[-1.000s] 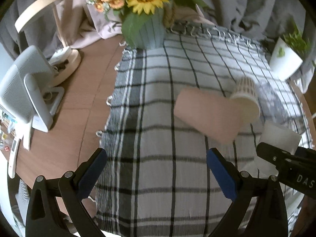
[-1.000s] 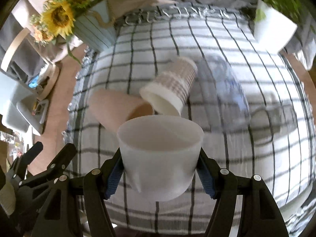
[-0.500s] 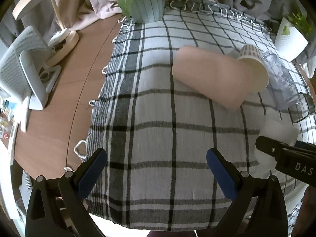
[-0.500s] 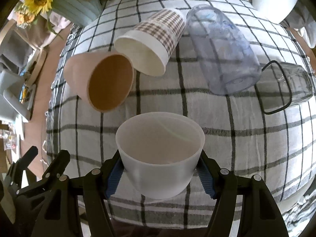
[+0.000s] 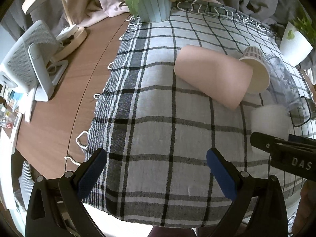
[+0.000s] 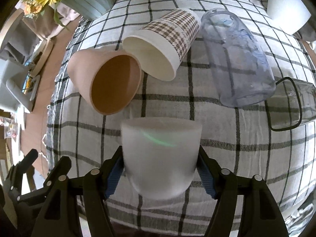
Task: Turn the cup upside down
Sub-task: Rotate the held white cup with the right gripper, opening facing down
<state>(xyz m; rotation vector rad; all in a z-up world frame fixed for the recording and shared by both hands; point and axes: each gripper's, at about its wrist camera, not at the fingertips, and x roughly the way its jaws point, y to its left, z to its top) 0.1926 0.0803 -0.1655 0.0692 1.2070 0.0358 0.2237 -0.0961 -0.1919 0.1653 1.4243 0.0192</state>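
Right gripper [image 6: 161,169] is clamped on the white cup [image 6: 160,154], blue pads against both its sides, held above the checked cloth [image 6: 227,158] (outline motion-blurred). Left gripper [image 5: 157,169] stands wide apart, holding nothing, over the cloth's near edge. Beyond, lying on their sides: pink cup [image 6: 106,83], houndstooth paper cup [image 6: 167,41], clear tumbler [image 6: 237,57], glass jar [image 6: 292,102]

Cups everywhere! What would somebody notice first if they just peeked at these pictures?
First, the white cup right up front, squeezed between the right gripper's blue pads over the checked cloth. Behind it four more lie tipped over: a pink cup, a houndstooth paper cup, a clear tumbler and a glass mug.
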